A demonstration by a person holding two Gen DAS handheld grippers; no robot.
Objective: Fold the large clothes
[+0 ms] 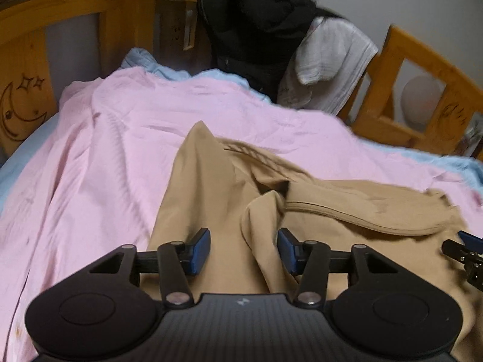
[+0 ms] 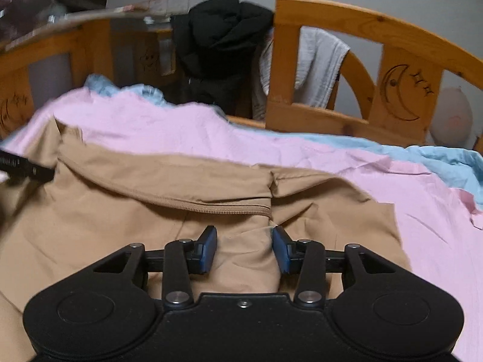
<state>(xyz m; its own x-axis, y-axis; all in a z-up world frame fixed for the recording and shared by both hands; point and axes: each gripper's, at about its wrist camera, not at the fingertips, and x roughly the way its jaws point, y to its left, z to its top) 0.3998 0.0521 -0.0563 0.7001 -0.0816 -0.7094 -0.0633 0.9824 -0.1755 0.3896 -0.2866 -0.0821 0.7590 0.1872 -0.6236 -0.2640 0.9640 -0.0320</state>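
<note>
The big garment spread on the bed is plain tan, zip and all. Under it lies a pale pink sheet, with light blue bedding showing at its edges. The bed frame is honey-coloured wood, carved with a moon and stars. Black clothing and a white ribbed cloth hang over it. Both grippers are black with blue pads.

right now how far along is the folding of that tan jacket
Early stage. Done: the tan jacket is laid out on the pink sheet, though crumpled, with no neat fold visible. In hand: both tongs are open over the fabric, the left tongs and the right tongs each straddling a raised ridge of cloth without clamping it. Left: gripping, smoothing and all the folds.
</note>
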